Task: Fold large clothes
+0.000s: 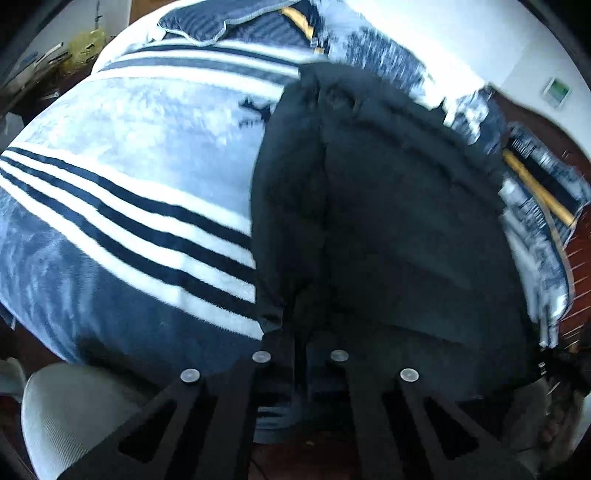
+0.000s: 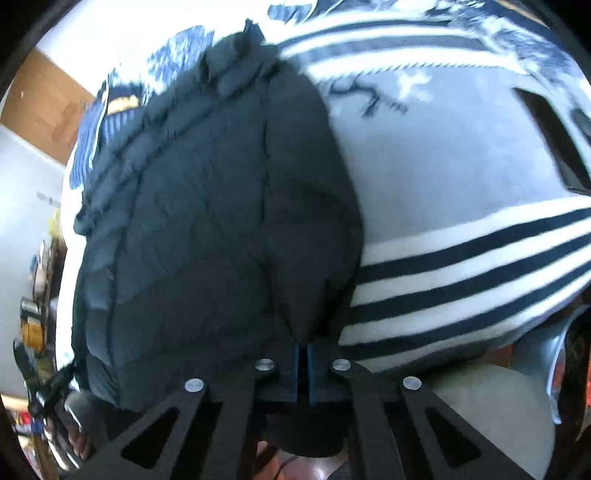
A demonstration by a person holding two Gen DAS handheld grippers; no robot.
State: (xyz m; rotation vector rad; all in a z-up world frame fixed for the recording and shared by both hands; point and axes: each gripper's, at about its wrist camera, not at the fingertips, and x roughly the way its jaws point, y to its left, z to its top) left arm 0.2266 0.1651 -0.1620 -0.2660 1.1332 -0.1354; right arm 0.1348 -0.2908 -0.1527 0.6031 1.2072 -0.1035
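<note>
Right gripper [image 2: 303,363]: nearest item in the right wrist view. Blue pads [image 2: 293,373] pressed almost together, only a thin slit between them, pinching the near hem of the jacket.

Left gripper [image 1: 301,347]: nearest item in the left wrist view. Fingertips lost in dark cloth and motion blur; whether it clamps the fabric cannot be told.

Black quilted jacket [image 2: 207,206]: large, puffy, stitched in panels. Lies lengthwise on the blanket, near hem at both grippers, far end bunched and rumpled. In the left wrist view the jacket [image 1: 388,206] shows a long fold running up its middle.

Blanket [image 1: 122,177]: plush, pale blue with white bands and dark navy stripes, spread over the bed beneath and beside the jacket.

Pillow [image 1: 207,22]: navy striped, at the far end of the bed.

Yellow bag [image 1: 85,48]: far left, beyond the bed corner, among blurred clutter.
</note>
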